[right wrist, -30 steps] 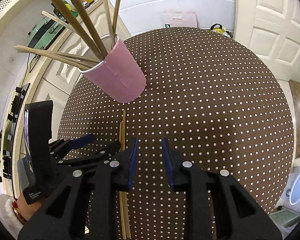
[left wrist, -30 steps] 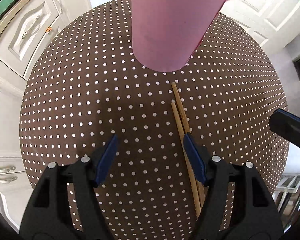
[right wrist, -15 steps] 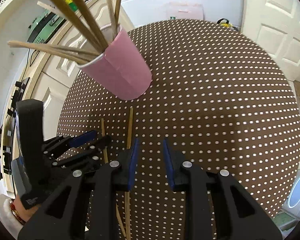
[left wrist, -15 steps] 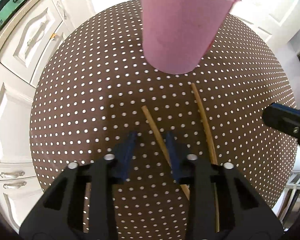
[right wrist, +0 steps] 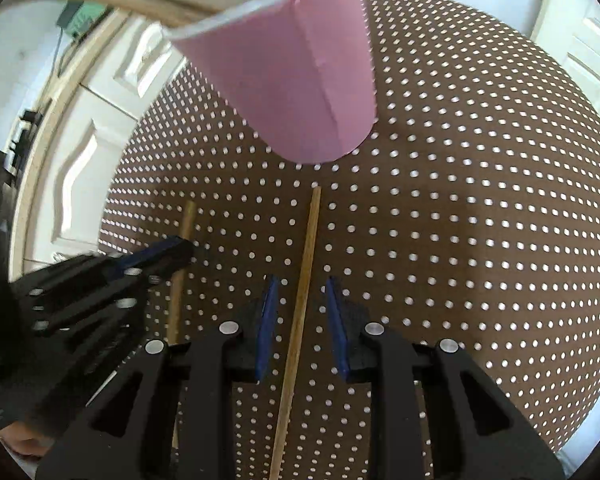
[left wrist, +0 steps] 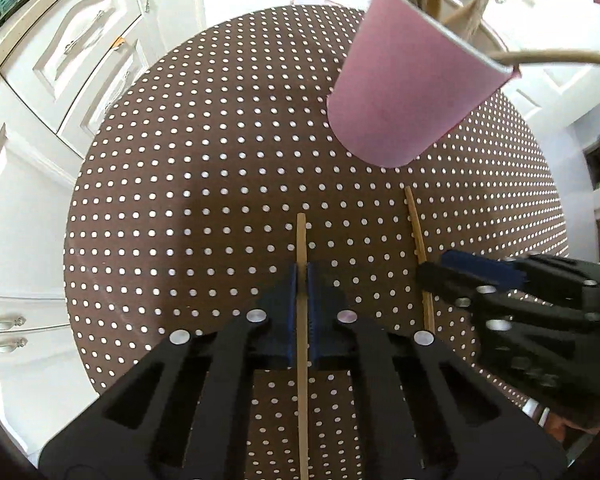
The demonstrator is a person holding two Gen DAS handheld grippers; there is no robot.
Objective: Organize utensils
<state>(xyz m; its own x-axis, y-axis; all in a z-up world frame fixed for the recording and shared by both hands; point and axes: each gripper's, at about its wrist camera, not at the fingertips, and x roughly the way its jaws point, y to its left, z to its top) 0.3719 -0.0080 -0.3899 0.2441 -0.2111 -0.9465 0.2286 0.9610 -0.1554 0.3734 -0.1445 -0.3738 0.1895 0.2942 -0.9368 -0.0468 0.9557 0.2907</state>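
Your left gripper (left wrist: 302, 276) fingers pinch one chopstick (left wrist: 301, 240) lying on the dotted surface (left wrist: 180, 200), the right gripper (right wrist: 302, 300) fingers spread around the other chopstick (right wrist: 306, 260); lifting carelessly may knock the pink cup (right wrist: 300, 72).

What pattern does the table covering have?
The tablecloth is brown with regular white dots; the right wrist view shows it best.

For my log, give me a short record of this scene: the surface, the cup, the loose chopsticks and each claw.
surface: brown dotted tablecloth
cup: pink cup, upright, holding chopsticks
left claw: shut on left chopstick
right claw: open, straddling right chopstick, pads not touching it
loose chopsticks: two, apart, both pointing towards the cup
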